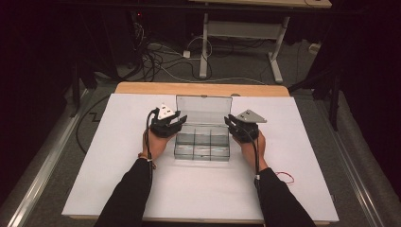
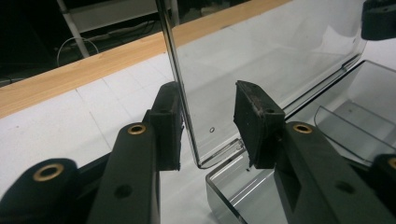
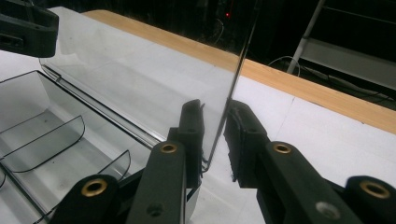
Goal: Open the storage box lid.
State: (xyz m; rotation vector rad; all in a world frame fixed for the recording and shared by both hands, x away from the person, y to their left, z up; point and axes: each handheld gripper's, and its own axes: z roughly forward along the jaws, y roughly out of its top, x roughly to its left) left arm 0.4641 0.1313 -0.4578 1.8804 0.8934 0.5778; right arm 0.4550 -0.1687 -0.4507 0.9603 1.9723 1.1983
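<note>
1. No text, label, brand, number or sign can be read in any of the three views.

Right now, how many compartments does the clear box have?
6 visible in the clear box: three along the back row by the raised lid, three along the front row; glare could hide further dividers.

The high view looks forward and down over my worktop [image 1: 118, 156] from well back. Each tool view rides close behind my own jaws; both share the clear box's raised lid [image 2: 261, 51], seen from opposite ends
</note>
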